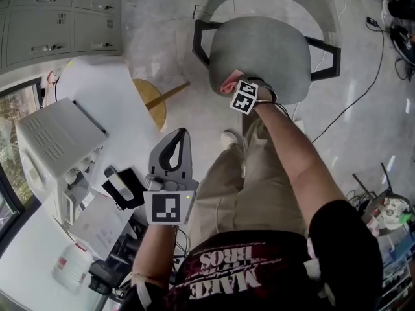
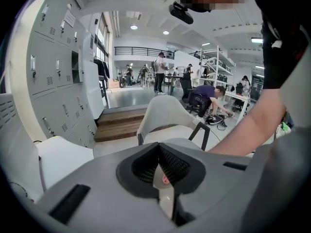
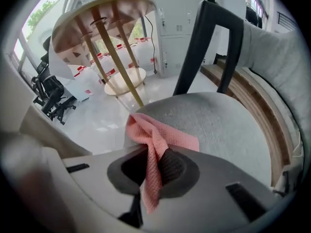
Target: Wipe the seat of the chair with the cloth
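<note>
The grey upholstered chair seat (image 1: 259, 50) lies straight ahead in the head view, with black arm frames on both sides. My right gripper (image 1: 235, 88) rests at the seat's near left edge, shut on a pink cloth (image 1: 229, 83). In the right gripper view the pink cloth (image 3: 154, 142) hangs pinched between the jaws and folds onto the grey seat (image 3: 218, 130). My left gripper (image 1: 174, 149) is held low, near my left thigh and away from the chair, its jaws shut with nothing between them. The chair (image 2: 167, 118) shows ahead of it in the left gripper view.
A round wooden stool (image 1: 154, 100) stands left of the chair. A white table (image 1: 97, 89) with a printer (image 1: 55, 138) and clutter is at the left. Cables (image 1: 363, 89) trail on the floor at the right. Grey lockers (image 1: 58, 18) line the back left.
</note>
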The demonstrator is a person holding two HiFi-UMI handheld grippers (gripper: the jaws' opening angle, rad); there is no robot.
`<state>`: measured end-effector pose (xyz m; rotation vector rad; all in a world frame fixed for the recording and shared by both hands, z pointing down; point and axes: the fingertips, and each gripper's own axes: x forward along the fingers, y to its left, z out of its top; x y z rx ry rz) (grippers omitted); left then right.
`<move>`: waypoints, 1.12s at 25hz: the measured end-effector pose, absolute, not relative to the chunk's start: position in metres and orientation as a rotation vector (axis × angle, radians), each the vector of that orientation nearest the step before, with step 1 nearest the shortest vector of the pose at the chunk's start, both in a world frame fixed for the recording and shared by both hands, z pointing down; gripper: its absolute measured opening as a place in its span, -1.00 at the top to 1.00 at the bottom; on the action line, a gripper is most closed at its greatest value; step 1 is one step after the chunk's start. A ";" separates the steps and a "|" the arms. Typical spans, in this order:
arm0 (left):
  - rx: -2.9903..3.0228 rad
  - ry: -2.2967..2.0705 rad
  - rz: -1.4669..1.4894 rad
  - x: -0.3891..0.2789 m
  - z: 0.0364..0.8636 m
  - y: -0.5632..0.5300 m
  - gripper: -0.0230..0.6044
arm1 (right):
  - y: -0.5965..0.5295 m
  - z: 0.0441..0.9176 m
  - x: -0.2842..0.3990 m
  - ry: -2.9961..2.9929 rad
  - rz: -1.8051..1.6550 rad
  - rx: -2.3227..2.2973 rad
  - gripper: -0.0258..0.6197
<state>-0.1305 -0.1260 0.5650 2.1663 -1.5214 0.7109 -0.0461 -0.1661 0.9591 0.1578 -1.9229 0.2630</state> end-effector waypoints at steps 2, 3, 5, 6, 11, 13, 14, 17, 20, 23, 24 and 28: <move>2.162 -1.528 0.710 -0.134 0.564 -0.126 0.91 | -0.165 0.960 -0.032 -1.915 0.270 0.188 0.83; 2.163 -1.529 0.707 -0.133 0.563 -0.126 0.91 | -0.164 0.960 -0.023 -1.908 0.277 0.198 0.83; 2.183 -1.531 0.698 -0.129 0.558 -0.129 0.91 | -0.163 0.962 -0.001 -1.889 0.294 0.213 0.83; 2.196 -1.529 0.696 -0.126 0.555 -0.130 0.91 | -0.163 0.962 0.012 -1.877 0.308 0.225 0.83; 2.221 -1.521 0.688 -0.114 0.541 -0.139 0.91 | -0.159 0.965 0.081 -1.802 0.414 0.354 0.83; 2.228 -1.524 0.681 -0.110 0.532 -0.142 0.91 | -0.153 0.967 0.110 -1.749 0.450 0.389 0.83; 2.236 -1.523 0.684 -0.109 0.528 -0.144 0.91 | -0.150 0.968 0.126 -1.712 0.461 0.399 0.83; 2.276 -1.528 0.687 -0.105 0.516 -0.151 0.91 | -0.146 0.966 0.175 -1.604 0.415 0.420 0.83; 2.293 -1.542 0.688 -0.105 0.502 -0.152 0.91 | -0.147 0.944 0.202 -1.618 0.375 0.491 0.83; 2.313 -1.558 0.671 -0.106 0.486 -0.151 0.91 | -0.142 0.912 0.215 -1.668 0.422 0.589 0.83; 2.319 -1.565 0.665 -0.107 0.480 -0.150 0.91 | -0.139 0.901 0.216 -1.687 0.445 0.617 0.83; 2.365 -1.585 0.657 -0.111 0.453 -0.145 0.91 | -0.125 0.847 0.211 -1.810 0.478 0.692 0.83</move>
